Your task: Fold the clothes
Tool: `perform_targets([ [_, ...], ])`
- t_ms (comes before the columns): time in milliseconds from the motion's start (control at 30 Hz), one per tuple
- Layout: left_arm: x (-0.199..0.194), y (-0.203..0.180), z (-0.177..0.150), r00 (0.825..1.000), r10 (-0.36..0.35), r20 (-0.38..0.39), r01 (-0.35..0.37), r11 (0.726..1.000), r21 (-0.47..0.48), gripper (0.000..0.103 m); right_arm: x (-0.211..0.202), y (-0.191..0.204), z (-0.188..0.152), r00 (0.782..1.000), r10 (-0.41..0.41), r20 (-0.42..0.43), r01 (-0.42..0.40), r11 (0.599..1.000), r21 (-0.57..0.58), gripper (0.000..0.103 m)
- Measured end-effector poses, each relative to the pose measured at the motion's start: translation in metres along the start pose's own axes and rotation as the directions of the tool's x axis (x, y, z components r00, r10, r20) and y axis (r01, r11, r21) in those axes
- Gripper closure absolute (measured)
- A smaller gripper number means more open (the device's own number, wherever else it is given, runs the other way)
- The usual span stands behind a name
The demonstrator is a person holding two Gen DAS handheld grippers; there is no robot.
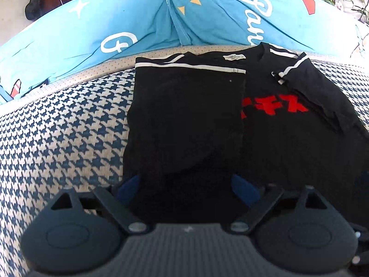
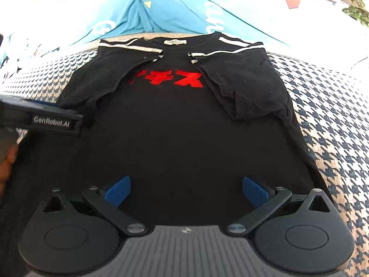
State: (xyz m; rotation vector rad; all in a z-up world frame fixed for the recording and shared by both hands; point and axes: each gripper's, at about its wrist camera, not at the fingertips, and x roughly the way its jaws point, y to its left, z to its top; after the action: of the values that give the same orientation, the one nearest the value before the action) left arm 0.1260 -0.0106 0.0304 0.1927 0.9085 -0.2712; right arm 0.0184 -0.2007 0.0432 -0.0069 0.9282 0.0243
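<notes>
Left wrist view: the black shirt (image 1: 207, 115) lies flat on the houndstooth cushion (image 1: 69, 127), its left side folded over the red print (image 1: 274, 108); the neck label (image 1: 234, 57) is too small to read. The left gripper (image 1: 186, 184) is spread wide, holding nothing.

Right wrist view: both sleeves are folded inward, so probably the bottom fold remains. The right gripper (image 2: 185, 189) gapes empty over the hem. "GenRobot.AI" marks the left gripper beside the shirt.

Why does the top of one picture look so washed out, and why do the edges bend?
Right wrist view: bright light bleaches the blue blanket near the top corners. Left wrist view: its colours stay richer. Both: fisheye lenses curve the houndstooth cover, and the black T-shirt loses detail in darkness.
</notes>
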Motion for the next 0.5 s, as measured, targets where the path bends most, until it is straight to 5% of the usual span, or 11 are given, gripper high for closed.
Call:
perform_targets([
  [233,-0.027,-0.002,-0.007,0.999,-0.027,0.024,0.028,0.996,-0.081,0.002,-0.014,-0.011,-0.006,0.998,0.061,0.016,-0.061,0.998,-0.006,0.001],
  [433,-0.045,-0.008,-0.017,0.999,-0.034,0.030,0.037,0.992,-0.122,0.000,-0.029,-0.034,-0.001,0.992,0.085,0.094,-0.092,0.993,0.069,0.027],
  [500,-0.046,-0.008,-0.019,0.999,-0.044,0.026,0.047,0.989,-0.137,0.000,-0.031,-0.044,0.003,0.987,0.113,0.111,-0.125,0.986,0.109,0.046],
])
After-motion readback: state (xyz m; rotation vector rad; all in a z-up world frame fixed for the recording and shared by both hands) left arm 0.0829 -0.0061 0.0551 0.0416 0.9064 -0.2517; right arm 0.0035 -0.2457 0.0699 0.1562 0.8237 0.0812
